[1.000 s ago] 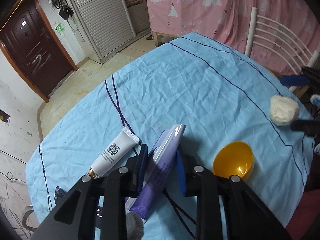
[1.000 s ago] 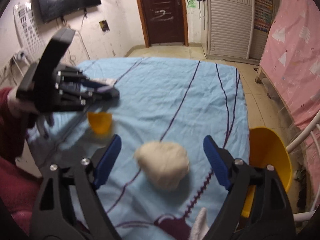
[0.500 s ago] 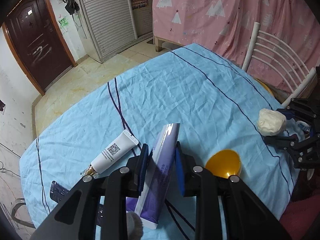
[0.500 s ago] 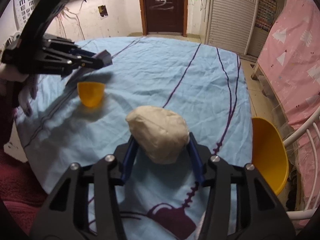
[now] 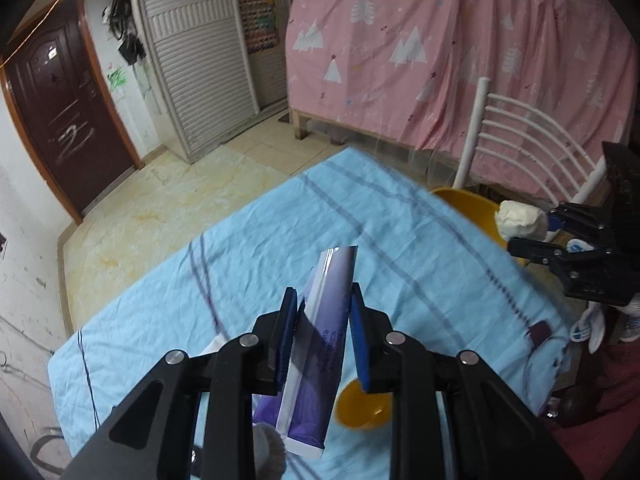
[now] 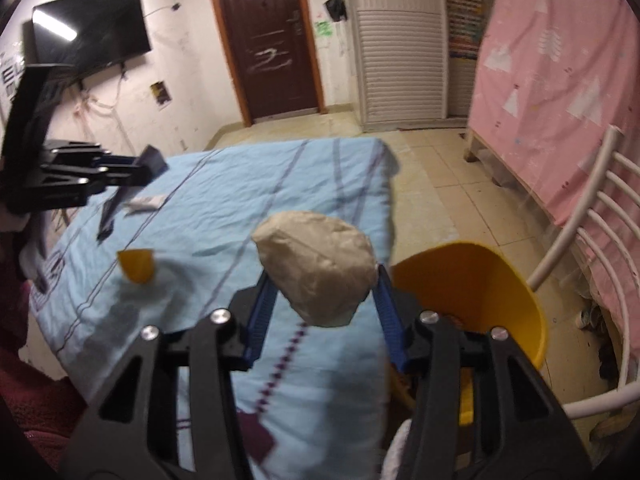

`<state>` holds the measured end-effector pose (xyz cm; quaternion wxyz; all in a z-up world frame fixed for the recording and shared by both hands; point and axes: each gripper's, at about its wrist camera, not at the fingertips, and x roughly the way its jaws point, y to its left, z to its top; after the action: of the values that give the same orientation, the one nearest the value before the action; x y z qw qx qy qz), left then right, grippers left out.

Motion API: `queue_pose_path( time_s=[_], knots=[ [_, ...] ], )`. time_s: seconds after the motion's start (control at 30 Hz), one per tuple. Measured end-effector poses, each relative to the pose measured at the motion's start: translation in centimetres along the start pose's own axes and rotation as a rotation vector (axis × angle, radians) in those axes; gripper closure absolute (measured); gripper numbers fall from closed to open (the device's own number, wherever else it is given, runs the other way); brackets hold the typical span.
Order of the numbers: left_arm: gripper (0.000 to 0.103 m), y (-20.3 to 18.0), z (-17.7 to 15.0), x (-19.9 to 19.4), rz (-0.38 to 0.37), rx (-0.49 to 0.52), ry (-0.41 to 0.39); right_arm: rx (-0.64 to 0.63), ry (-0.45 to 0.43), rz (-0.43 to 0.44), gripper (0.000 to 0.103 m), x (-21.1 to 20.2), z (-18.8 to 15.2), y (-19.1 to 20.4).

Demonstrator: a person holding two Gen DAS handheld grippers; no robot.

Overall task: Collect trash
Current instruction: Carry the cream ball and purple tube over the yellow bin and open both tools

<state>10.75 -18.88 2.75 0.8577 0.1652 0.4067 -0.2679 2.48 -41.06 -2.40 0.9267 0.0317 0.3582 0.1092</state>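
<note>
My left gripper (image 5: 322,312) is shut on a purple tube (image 5: 320,344) and holds it in the air above the blue tablecloth (image 5: 240,272). My right gripper (image 6: 322,280) is shut on a crumpled white paper ball (image 6: 316,268), lifted above the table's right edge next to the yellow bin (image 6: 480,292). The ball (image 5: 520,220) and the bin (image 5: 468,208) also show at the right in the left wrist view. The left gripper (image 6: 132,172) with the tube shows at the left in the right wrist view.
A small yellow bowl (image 5: 362,408) sits on the cloth near me; it also shows in the right wrist view (image 6: 138,266). A white tube (image 6: 144,202) lies on the cloth. A white chair (image 5: 532,144) stands behind the bin, before a pink curtain (image 5: 460,48).
Both grippers have risen off the table. The left lifted the purple tube. The right closed on the paper ball and carried it toward the yellow bin.
</note>
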Motion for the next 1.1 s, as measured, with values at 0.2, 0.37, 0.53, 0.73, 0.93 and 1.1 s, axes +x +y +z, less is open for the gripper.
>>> queue_pose_path(
  time_s=[0.2,0.37,0.53,0.73,0.93,1.1],
  knots=[
    [0.086,-4.7,3.9,0.2,-0.081,0.06,-0.049,0.069,-0.029,-0.107,0.056,-1.5,-0.6,-4.3],
    [0.086,-9.0,7.2,1.0,-0.14,0.078,-0.1,0.114,-0.042,-0.166,0.056,-1.8,-1.2,-7.0],
    [0.086,-12.8,9.9,2.5,-0.226,0.07,-0.129,0.169,-0.048,-0.203,0.056,-1.1,-1.8,-9.4],
    [0.086,-17.3,11.8,5.1,-0.273,0.078,-0.133,0.222,-0.039,-0.186,0.056,0.5,-2.5,-11.3],
    [0.086,-19.8,13.0,8.8,-0.267,0.038,-0.137,0.28,-0.025,-0.174,0.055,2.0,-3.6,-13.3],
    [0.066,-21.3,14.0,11.4,-0.233,0.052,-0.105,0.293,-0.035,-0.187,0.045,1.5,-4.0,-13.9]
  ],
)
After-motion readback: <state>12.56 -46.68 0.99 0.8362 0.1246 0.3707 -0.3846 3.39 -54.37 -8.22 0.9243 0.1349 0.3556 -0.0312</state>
